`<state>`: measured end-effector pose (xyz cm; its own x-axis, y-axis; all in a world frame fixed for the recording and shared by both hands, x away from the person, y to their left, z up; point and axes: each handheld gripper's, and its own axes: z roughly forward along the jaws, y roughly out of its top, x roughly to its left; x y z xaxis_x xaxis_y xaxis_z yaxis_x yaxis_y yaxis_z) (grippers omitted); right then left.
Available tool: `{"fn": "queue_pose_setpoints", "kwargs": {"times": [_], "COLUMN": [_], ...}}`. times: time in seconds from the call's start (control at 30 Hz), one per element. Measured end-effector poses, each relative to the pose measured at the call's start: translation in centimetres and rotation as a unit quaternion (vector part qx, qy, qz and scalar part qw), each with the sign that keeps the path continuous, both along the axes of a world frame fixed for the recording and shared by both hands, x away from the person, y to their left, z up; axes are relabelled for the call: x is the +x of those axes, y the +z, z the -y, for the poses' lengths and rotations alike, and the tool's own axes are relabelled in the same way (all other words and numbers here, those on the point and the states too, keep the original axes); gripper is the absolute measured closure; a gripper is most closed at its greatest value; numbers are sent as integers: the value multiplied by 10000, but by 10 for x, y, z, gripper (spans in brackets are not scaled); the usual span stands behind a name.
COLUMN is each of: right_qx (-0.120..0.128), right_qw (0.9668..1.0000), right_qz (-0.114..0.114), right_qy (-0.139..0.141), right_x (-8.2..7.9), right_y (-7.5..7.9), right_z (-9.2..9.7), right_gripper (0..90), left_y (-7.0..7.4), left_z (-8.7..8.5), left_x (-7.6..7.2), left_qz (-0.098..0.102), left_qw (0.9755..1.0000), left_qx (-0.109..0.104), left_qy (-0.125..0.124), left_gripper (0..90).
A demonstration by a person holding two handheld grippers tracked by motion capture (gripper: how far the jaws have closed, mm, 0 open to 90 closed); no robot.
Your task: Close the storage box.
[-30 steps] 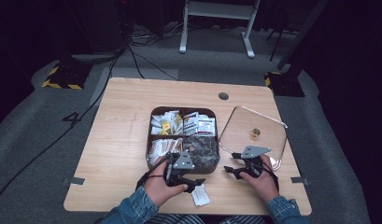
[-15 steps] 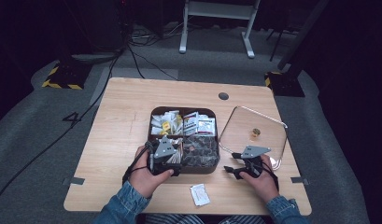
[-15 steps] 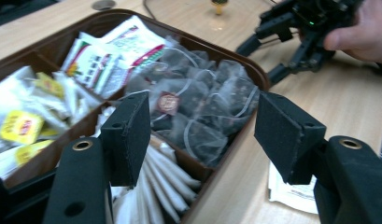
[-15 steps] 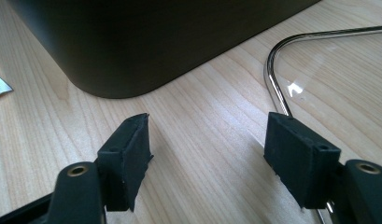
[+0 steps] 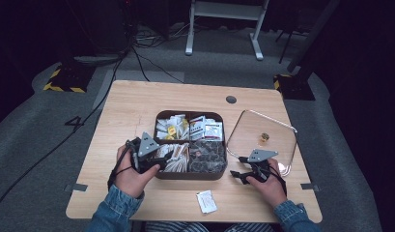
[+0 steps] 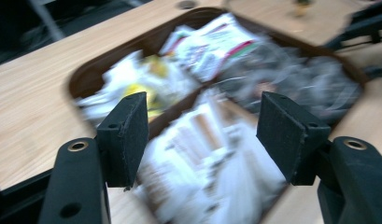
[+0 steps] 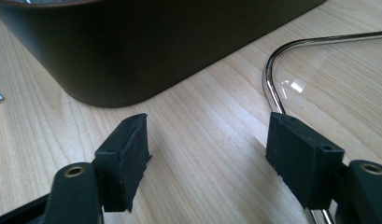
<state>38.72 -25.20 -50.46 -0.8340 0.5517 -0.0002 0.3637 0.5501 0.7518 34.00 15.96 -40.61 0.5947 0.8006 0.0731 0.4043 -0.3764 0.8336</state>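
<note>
Fingers of the left gripper (image 6: 202, 135) stand apart, just opening, empty over the brown box (image 5: 190, 174) of packets mid-desk; right gripper (image 7: 207, 158) fingers gape empty, opening beside the glass lid (image 5: 282, 140).

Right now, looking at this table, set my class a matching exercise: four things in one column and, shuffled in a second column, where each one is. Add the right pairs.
Column one:
1. sachet
2. glass lid
3. left gripper
4. brown box

Column two:
A. lying flat, right of the box
B. mid-table, full of packets
C. alone on the wood by the near edge
D. open, at the box's left front corner

Pairs: 1-C, 2-A, 3-D, 4-B
</note>
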Motion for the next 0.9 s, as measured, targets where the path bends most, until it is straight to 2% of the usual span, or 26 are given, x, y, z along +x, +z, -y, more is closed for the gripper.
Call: {"fn": "queue_pose_setpoints", "kwargs": {"times": [0.1,0.2,0.27,0.33,0.43,0.5,0.57,0.7,0.9], "right_qx": [-1,-2,-3,-3,-8,-9,-9,-10,-11], "right_qw": [10000,10000,10000,10000,10000,10000,10000,10000,10000], "right_qz": [7,7,7,7,11,14,15,16,21], "right_qy": [8,11,11,11,9,8,8,7,8], "right_x": [2,2,2,2,2,2,2,2,2], "right_y": [0,0,0,0,0,0,0,0,0], "right_z": [-1,-2,-2,-2,-2,-2,-2,-2,-2], "right_gripper": [299,299,299,299,299,299,299,299,299], "left_y": [-7,-18,-26,-36,-53,-62,-67,-75,-83], "left_z": [-20,-36,-44,-51,-63,-71,-76,-79,-79], "left_x": [7,16,22,28,37,43,46,50,55], "left_qz": [-74,-247,-360,-346,-661,-929,-1098,-1297,-1577], "left_qw": [9992,9974,9965,9963,9927,9889,9853,9821,9777], "left_qx": [6,-15,-58,-148,-242,-329,-249,13,151], "left_qy": [394,682,756,777,982,1110,1287,1363,1376], "left_gripper": [336,325,324,335,341,341,334,315,276]}}
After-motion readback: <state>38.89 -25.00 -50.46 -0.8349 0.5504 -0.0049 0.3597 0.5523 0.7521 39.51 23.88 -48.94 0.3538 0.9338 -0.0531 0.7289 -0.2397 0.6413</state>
